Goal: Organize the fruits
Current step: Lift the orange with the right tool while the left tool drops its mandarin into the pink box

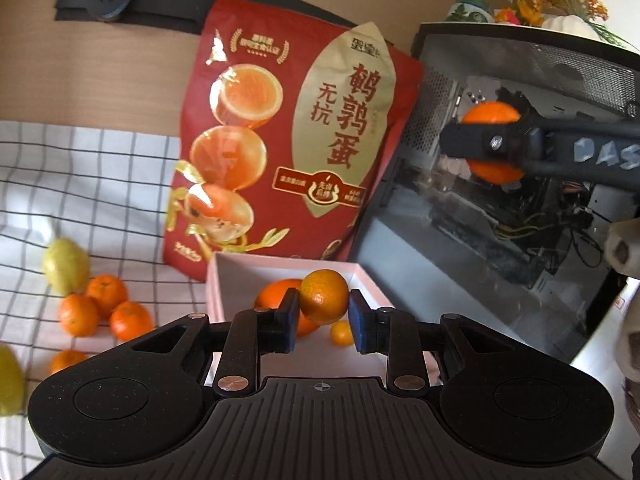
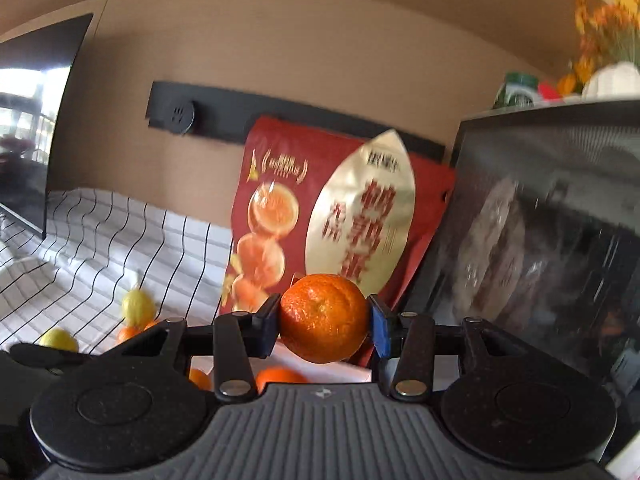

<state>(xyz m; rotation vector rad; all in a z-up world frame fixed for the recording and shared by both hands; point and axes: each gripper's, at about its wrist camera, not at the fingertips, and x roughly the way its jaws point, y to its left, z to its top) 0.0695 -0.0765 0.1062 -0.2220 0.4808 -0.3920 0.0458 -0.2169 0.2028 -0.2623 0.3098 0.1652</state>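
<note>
Hovering with a small mandarin (image 1: 324,297) pinched between its jaws, the left gripper (image 1: 324,320) has the pink box (image 1: 240,276) directly below and ahead, an orange (image 1: 276,300) already inside. The right gripper (image 2: 324,326) clamps a larger, pebbly-skinned mandarin (image 2: 324,323), farther from the box; loose round fruit lies left on checked cloth (image 1: 80,168).

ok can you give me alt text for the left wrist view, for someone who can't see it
The left gripper holds a small mandarin over a pale pink box that already contains orange fruit. To the right, the right gripper holds another mandarin up in front of a black computer case; a red snack bag stands behind the box, and loose mandarins and a lemon lie on a checked cloth.
</note>
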